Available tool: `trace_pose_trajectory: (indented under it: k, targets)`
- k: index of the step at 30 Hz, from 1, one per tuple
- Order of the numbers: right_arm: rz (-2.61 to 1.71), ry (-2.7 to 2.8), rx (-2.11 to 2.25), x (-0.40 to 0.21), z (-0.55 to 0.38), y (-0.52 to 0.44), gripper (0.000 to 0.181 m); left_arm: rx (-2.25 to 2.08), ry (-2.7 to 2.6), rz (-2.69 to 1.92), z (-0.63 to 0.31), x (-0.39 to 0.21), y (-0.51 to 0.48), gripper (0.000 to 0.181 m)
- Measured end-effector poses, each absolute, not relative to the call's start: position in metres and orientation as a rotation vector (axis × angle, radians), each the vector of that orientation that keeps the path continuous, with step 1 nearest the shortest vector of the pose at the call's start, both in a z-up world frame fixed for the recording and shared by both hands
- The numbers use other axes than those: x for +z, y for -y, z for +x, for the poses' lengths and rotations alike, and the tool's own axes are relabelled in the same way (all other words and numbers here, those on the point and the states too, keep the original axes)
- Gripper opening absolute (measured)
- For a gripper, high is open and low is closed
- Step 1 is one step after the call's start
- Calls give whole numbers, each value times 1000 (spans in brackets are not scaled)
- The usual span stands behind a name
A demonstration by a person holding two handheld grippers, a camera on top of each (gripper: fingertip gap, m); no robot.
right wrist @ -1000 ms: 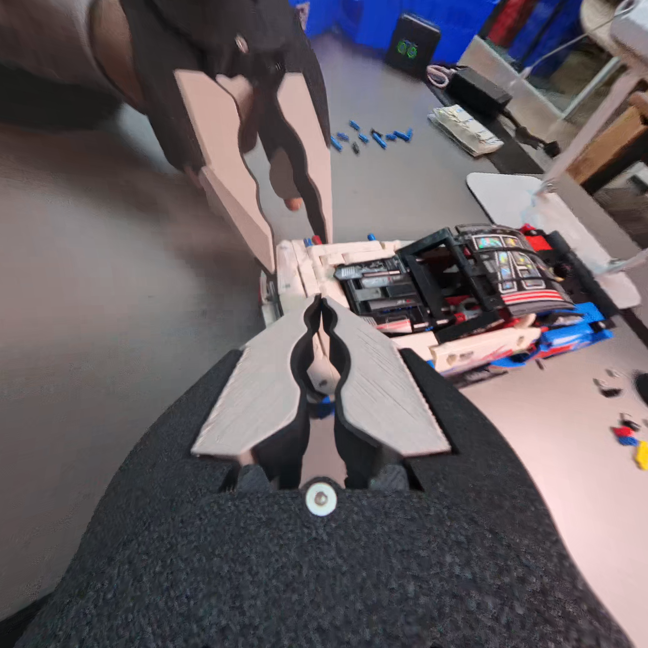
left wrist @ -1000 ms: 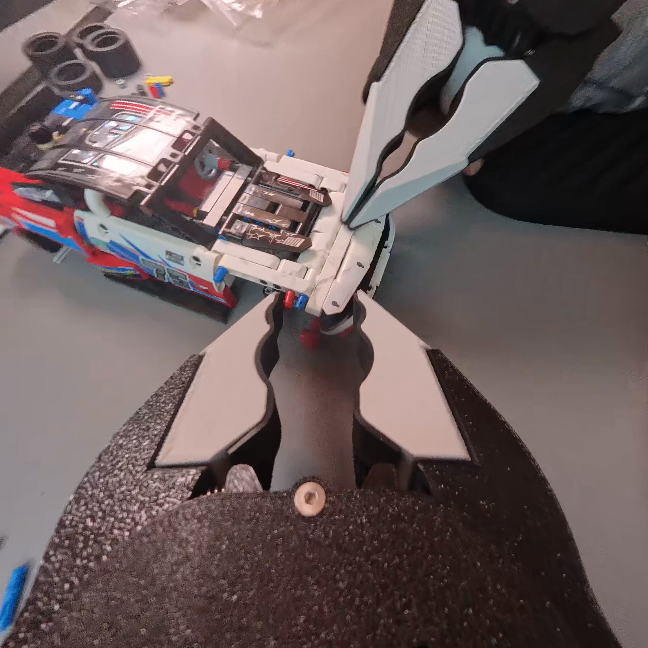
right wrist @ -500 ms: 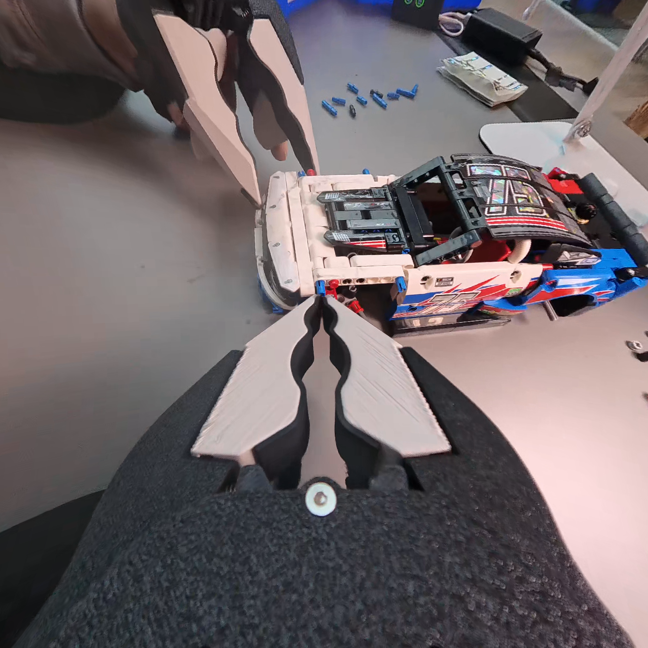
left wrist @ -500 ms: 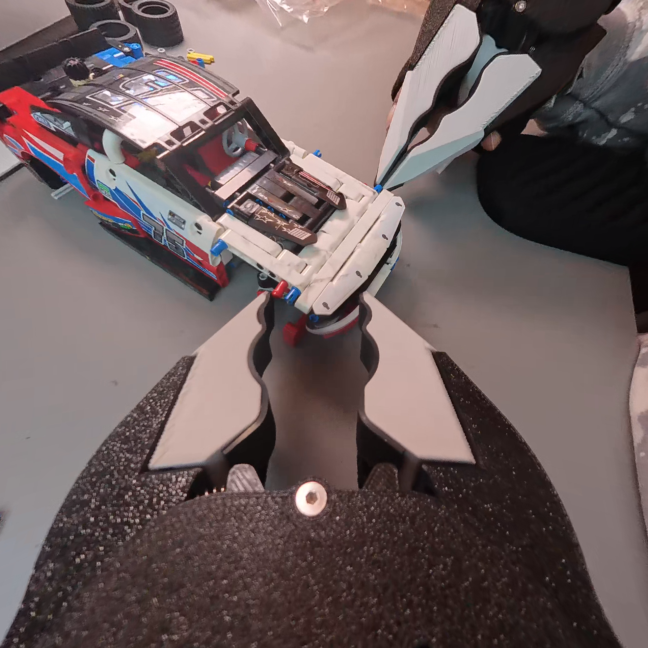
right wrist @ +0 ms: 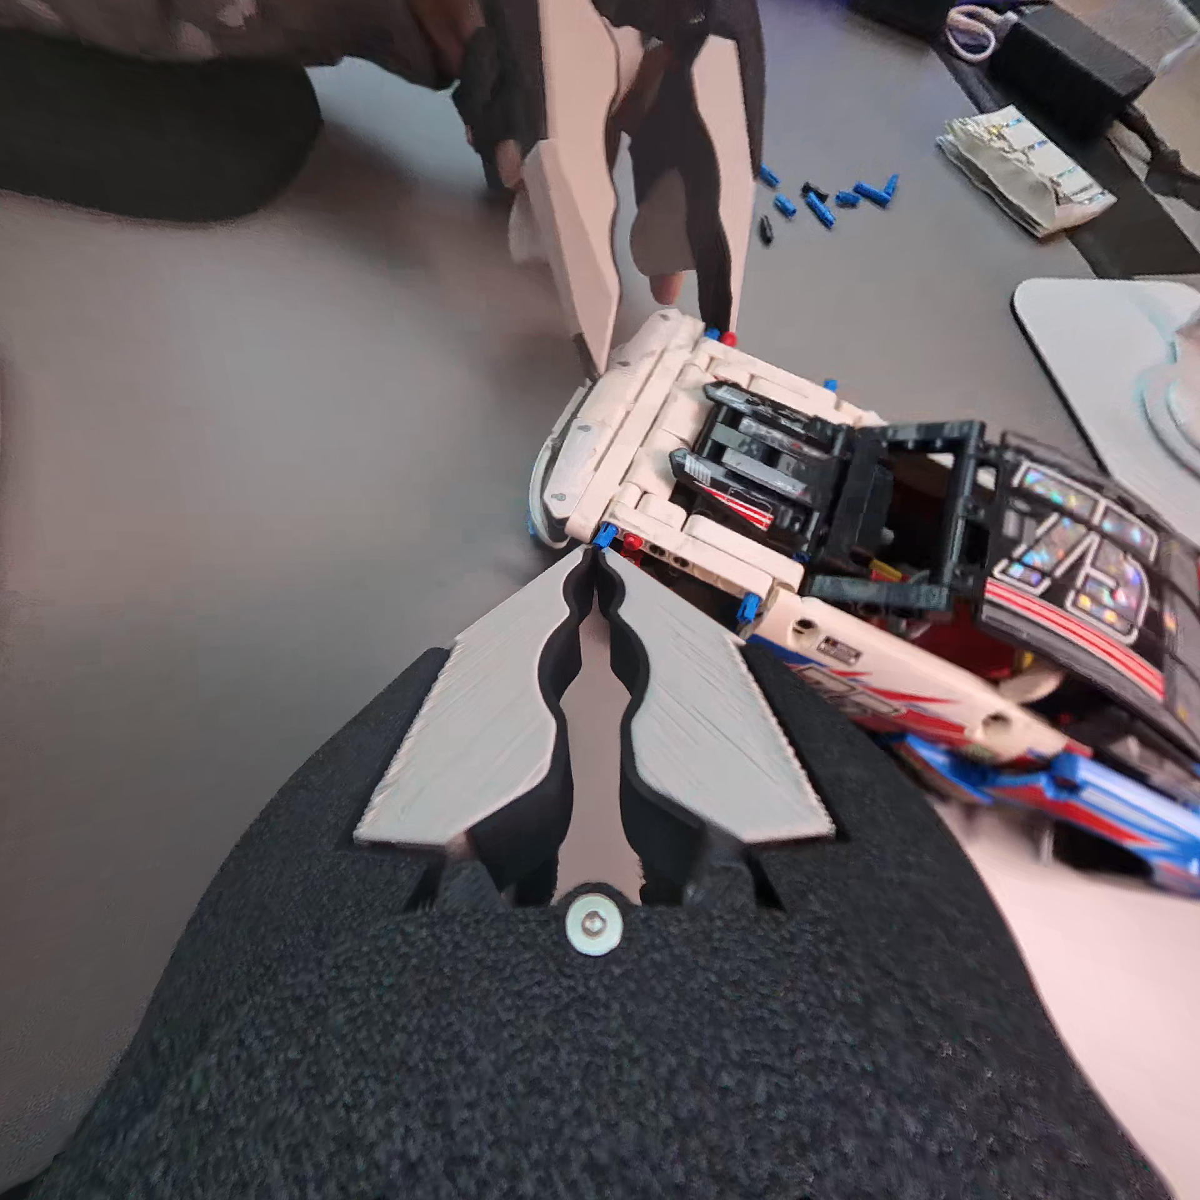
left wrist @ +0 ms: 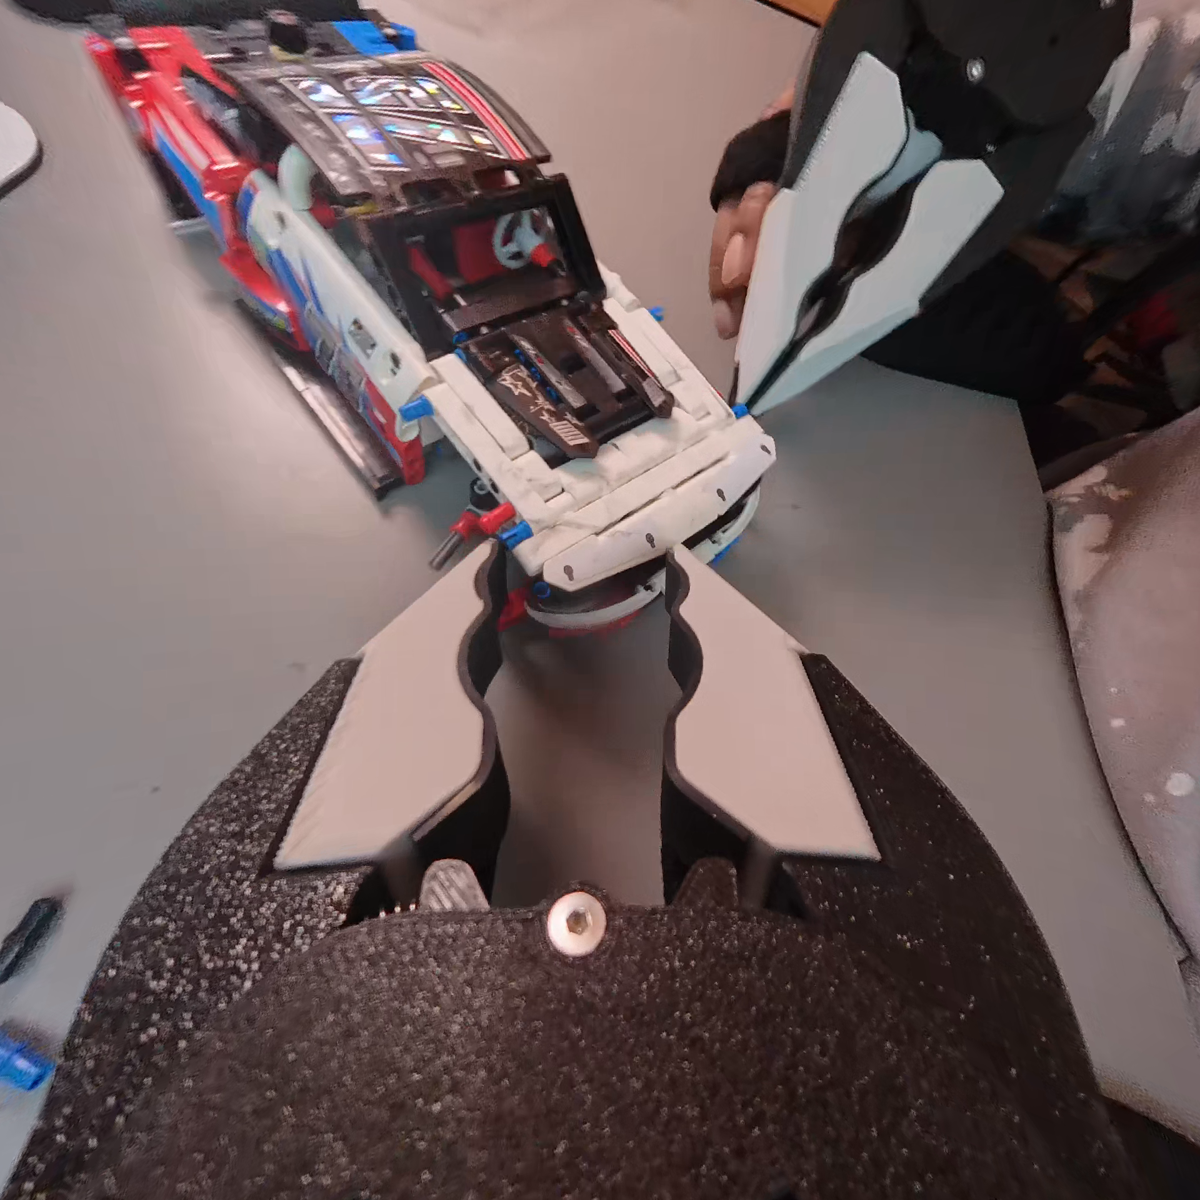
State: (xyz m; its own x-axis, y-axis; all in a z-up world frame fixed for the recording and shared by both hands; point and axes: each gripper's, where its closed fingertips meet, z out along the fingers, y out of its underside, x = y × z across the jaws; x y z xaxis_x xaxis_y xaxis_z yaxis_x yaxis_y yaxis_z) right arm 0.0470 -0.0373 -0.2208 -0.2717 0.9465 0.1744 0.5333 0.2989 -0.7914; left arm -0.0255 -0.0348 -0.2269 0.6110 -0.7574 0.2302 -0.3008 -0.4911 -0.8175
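A brick-built race car [left wrist: 584,467] with a white nose, black roof and red-blue sides lies on the grey table [left wrist: 162,519]; it also shows in the right wrist view [right wrist: 656,467]. My left gripper [left wrist: 584,558] is open, and its fingers straddle the front bumper corner; it also shows at the top of the right wrist view [right wrist: 659,344]. My right gripper [right wrist: 594,552] is shut. Its tips touch a blue pin [right wrist: 604,536] on the nose's other corner; I cannot tell whether they pinch it. The right gripper also shows in the left wrist view [left wrist: 743,406].
Loose blue pins [right wrist: 825,201] lie beyond the car, with a folded packet [right wrist: 1019,169] and a black power brick [right wrist: 1065,58] farther back. A white base plate [right wrist: 1104,363] sits to the right. Small blue and black parts [left wrist: 19,1065] lie at the left edge. Across from one pair of fingers to the other is roughly 9 centimeters.
The car's nose has swung and now points more toward my left gripper. My right gripper's tips have come up to the blue corner pin. The left gripper has stayed open around the bumper.
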Motion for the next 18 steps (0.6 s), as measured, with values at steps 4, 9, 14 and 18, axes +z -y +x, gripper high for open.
trace_pose_trajectory:
  k: [4,9,14,18]
  targets:
    - [-1304,1917,734,-223,17,47,3,-780,-718,-2055,-59,-223,18,49]
    - [-1275,1936,778,-213,-2,63,7,-704,-579,-1965,-76,-193,7,49]
    - [-1274,1735,782,-142,2,11,21,-614,-438,-1885,-96,-163,7,50]
    - [-1578,1569,599,-134,46,-102,55,-615,-453,-1942,-90,-175,18,56]
